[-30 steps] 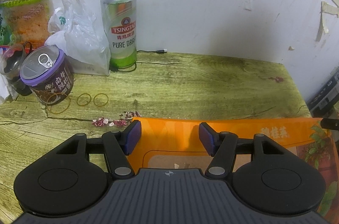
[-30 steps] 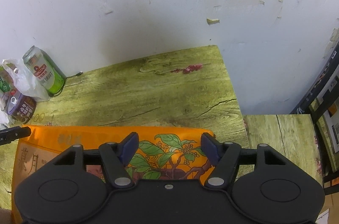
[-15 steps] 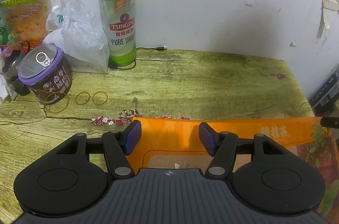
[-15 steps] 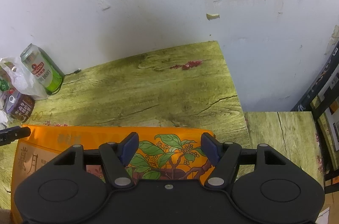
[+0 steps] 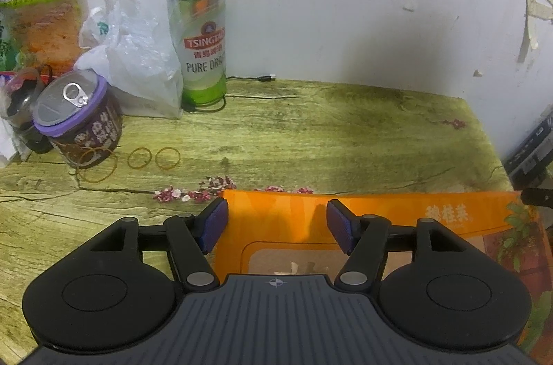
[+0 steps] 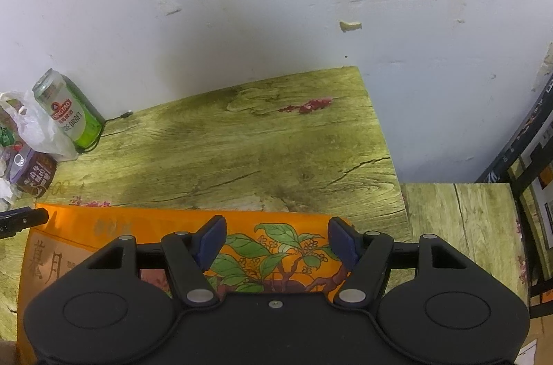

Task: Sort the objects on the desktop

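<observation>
The orange box (image 5: 397, 213) lies flat on the desk (image 5: 311, 130), directly under and just ahead of both tongs. Its long axis runs crosswise to the way the tongs point, from the left tongs (image 5: 276, 221) across to the right tongs (image 6: 276, 242), with its far long edge roughly parallel to the wall. The printed flowering branch sits at the right end and the large characters at the left; the face with the print looks upward.

The left tongs are opening, their pads standing apart over the box's left end with nothing pressed between them; one pad sits just past the box's left edge. The right tongs also stand parted over the branch end, clenched on nothing that can be seen. Whether any pad touches the box's surface cannot be told.

Risks, as a judgement: the box is wide and flat, so neither pair can close across it from above; a grip would have to take an edge, and a one-ended lift would likely let the box swing or slip. Pushing it forward could sweep it toward the rubber bands (image 5: 152, 157), the purple-lidded tin (image 5: 79, 123) and the beer can (image 5: 200, 37), which stand ahead and to the left of the left tongs. The can is tall and would probably topple if nudged.
</observation>
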`<control>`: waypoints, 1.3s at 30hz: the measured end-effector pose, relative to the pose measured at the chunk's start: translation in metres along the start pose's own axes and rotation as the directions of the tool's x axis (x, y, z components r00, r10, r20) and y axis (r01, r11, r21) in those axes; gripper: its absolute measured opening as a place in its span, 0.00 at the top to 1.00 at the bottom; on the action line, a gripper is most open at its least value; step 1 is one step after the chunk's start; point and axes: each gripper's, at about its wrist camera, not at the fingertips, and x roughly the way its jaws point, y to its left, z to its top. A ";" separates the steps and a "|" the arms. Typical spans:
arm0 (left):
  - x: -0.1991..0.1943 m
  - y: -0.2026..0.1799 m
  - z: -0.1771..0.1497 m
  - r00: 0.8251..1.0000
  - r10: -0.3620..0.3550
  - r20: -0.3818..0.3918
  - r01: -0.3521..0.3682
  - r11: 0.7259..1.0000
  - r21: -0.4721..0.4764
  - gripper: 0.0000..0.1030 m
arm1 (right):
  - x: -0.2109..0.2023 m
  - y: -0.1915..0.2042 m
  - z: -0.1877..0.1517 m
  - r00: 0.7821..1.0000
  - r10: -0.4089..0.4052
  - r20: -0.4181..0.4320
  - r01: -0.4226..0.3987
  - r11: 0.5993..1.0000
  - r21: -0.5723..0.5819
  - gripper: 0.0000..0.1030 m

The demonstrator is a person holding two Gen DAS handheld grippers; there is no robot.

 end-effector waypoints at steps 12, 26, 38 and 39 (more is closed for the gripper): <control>-0.033 0.017 -0.027 0.999 0.009 -0.041 -0.010 1.000 -0.018 0.35 | -0.018 0.002 -0.012 1.000 0.005 -0.006 -0.005 1.000 -0.006 0.38; -0.073 0.009 -0.070 0.993 0.086 -0.082 -0.089 0.996 -0.027 0.34 | -0.034 -0.020 -0.038 0.999 0.047 0.005 -0.047 0.998 0.032 0.38; -0.095 0.033 -0.106 0.991 0.088 -0.096 -0.097 0.990 -0.098 0.32 | -0.067 -0.025 -0.065 0.997 0.059 0.054 -0.063 0.995 0.082 0.38; -0.096 0.038 -0.108 0.993 0.072 -0.092 -0.082 0.991 -0.110 0.32 | -0.072 -0.022 -0.067 0.997 0.056 0.056 -0.061 0.995 0.081 0.38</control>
